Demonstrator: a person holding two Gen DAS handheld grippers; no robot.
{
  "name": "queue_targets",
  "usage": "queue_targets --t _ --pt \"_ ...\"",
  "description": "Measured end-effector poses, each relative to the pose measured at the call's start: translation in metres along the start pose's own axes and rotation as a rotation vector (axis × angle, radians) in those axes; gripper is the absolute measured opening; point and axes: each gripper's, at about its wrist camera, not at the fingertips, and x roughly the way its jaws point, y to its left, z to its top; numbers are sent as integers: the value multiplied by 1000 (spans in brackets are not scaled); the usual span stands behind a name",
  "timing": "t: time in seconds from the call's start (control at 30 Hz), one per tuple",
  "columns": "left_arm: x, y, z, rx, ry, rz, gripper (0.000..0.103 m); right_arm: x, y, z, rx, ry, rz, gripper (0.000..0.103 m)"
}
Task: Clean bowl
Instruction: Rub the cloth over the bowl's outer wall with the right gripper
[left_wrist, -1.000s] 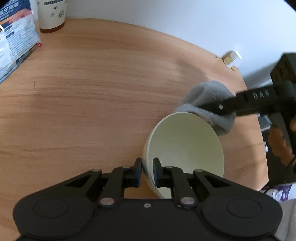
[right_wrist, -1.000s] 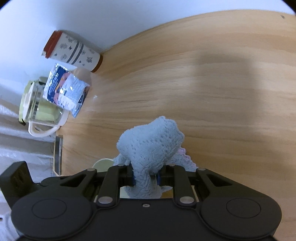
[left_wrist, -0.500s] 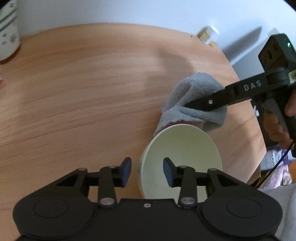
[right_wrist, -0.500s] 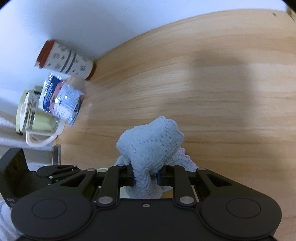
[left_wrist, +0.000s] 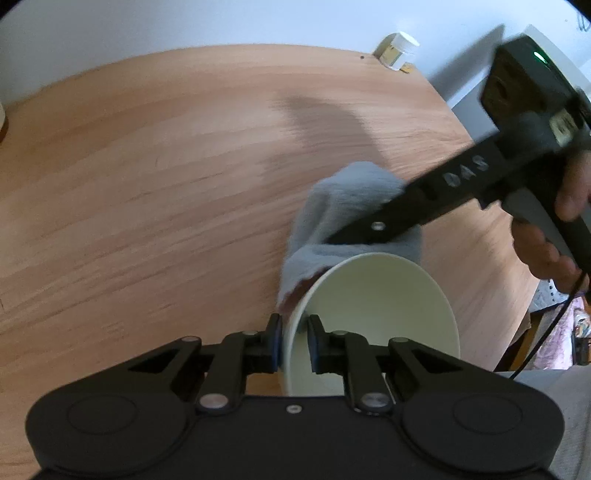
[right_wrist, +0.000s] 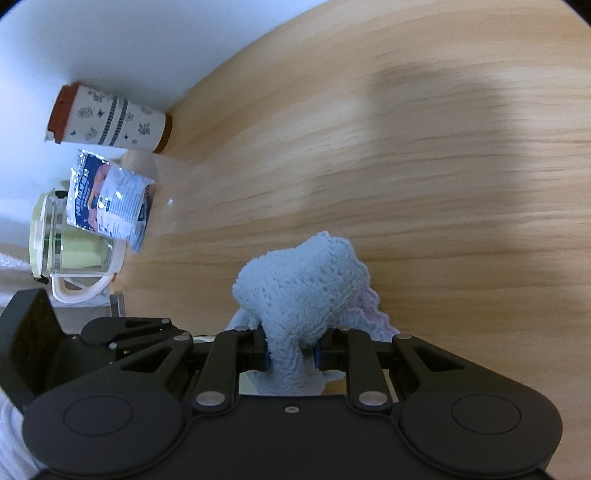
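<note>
Pale cream in colour, the bowl (left_wrist: 373, 314) is tilted on its side over the near part of the wooden table (left_wrist: 166, 166), with its opening turned toward the left wrist camera. The left gripper (left_wrist: 294, 341) has its two fingers closed on the rim of the bowl: one finger is outside the wall and the other is inside. The inside of the bowl looks smooth and plain.

Just behind the upper edge of the bowl is a grey-blue cloth (left_wrist: 347, 210), bunched and fluffy, and it touches the outer wall of the bowl. The right gripper (right_wrist: 291, 356) is clamped on this cloth; in the right wrist view the cloth (right_wrist: 303, 291) rises between the fingers as a thick fold, with a small pink part at its right side. In the left wrist view the same gripper comes in from the right as a long black bar, and a hand (left_wrist: 546, 236) holds its handle.

Farther away, at the left edge of the table in the right wrist view, stands a patterned paper cup (right_wrist: 110, 120) with a brown lid. Beside it are a printed foil packet (right_wrist: 110, 201) and a glass jug (right_wrist: 70, 251) with a white handle. At the far edge of the table in the left wrist view is a small white-capped bottle (left_wrist: 397, 50).
</note>
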Motion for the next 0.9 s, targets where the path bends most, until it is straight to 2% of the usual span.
queue_targets --t 0.13,0.2,0.33,0.47,0.57,0.67,0.83,0.9 --pt "-7 -11 -2 30 -63 22 10 4 15 4 -38 12 19 24" --pt "-13 -22 -5 84 -115 76 10 1 30 4 -86 3 33 24" --pt "-18 -35 -10 141 -168 130 12 -7 39 1 -134 -17 44 24" --pt "-19 -43 -19 159 -203 162 12 -11 26 -8 -122 -24 -10 24" --pt "-20 -45 -23 147 -224 167 13 -10 6 -14 -60 -8 -34 24" --pt "-18 -48 -26 149 -231 185 13 -10 -1 -17 -37 -4 -16 24" --pt "-18 -55 -30 169 -241 223 13 -10 22 -9 -113 -5 24 24" --pt "-18 -55 -33 161 -241 225 13 -2 55 -7 -249 19 7 24"
